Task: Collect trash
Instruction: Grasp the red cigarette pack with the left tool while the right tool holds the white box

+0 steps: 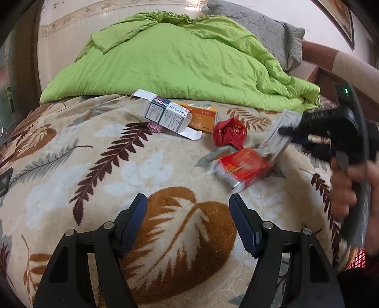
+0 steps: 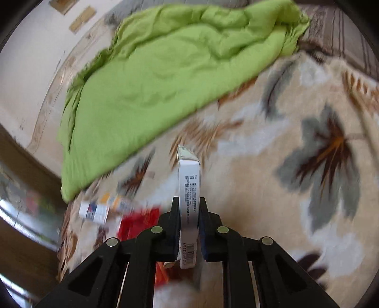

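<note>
Trash lies on a leaf-patterned blanket: an open white medicine box, an orange box behind it, a crumpled red wrapper, a small pink object and a red box. My left gripper is open and empty, low over the blanket in front of them. My right gripper is shut on a thin white box, held edge-up above the blanket. It shows blurred in the left wrist view, holding the box just above the red box.
A crumpled green quilt covers the far half of the bed, with a grey pillow behind it. A wall and headboard stand at the back. The person's hand holds the right gripper at the right edge.
</note>
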Motion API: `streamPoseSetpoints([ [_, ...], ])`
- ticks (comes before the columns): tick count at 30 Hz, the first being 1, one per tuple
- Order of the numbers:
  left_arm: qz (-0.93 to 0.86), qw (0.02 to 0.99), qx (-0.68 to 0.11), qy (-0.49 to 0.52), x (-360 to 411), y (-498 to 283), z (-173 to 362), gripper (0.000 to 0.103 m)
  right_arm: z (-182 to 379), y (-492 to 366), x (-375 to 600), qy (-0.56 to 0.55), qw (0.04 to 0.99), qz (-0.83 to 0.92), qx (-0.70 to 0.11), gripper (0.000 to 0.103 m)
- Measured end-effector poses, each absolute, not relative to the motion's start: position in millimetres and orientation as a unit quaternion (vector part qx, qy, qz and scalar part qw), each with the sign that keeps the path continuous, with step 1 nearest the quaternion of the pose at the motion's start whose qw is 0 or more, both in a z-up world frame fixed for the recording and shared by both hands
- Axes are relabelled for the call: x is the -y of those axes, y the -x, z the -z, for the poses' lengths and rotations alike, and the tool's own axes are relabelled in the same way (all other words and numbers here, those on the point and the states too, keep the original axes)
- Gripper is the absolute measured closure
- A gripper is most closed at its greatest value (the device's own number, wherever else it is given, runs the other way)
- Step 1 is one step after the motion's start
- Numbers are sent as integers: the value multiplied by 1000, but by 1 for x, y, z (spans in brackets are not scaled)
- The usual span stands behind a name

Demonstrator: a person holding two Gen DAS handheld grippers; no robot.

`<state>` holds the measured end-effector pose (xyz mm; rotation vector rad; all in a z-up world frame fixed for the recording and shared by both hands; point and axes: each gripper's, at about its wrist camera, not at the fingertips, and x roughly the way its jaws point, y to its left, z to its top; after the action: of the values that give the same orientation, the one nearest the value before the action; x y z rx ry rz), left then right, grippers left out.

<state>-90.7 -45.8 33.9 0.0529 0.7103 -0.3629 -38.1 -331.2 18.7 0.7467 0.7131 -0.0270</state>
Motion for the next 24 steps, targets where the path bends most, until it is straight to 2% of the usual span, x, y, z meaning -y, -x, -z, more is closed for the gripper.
streamPoseSetpoints([
  [7,184,926,-329,5,34,94,-45,33,-13,57,287,-413,824,-123,-368,89],
  [12,224,917,-329,18,34,85,-61,33,-33,92,283,-376,853,-110,-345,89],
  [20,284,866,-411,8,59,11,-48,33,-36,154,284,-343,872,-104,-334,89],
  [24,297,831,-467,56,59,-23,-24,33,-36,164,294,-346,874,-101,-326,89],
])
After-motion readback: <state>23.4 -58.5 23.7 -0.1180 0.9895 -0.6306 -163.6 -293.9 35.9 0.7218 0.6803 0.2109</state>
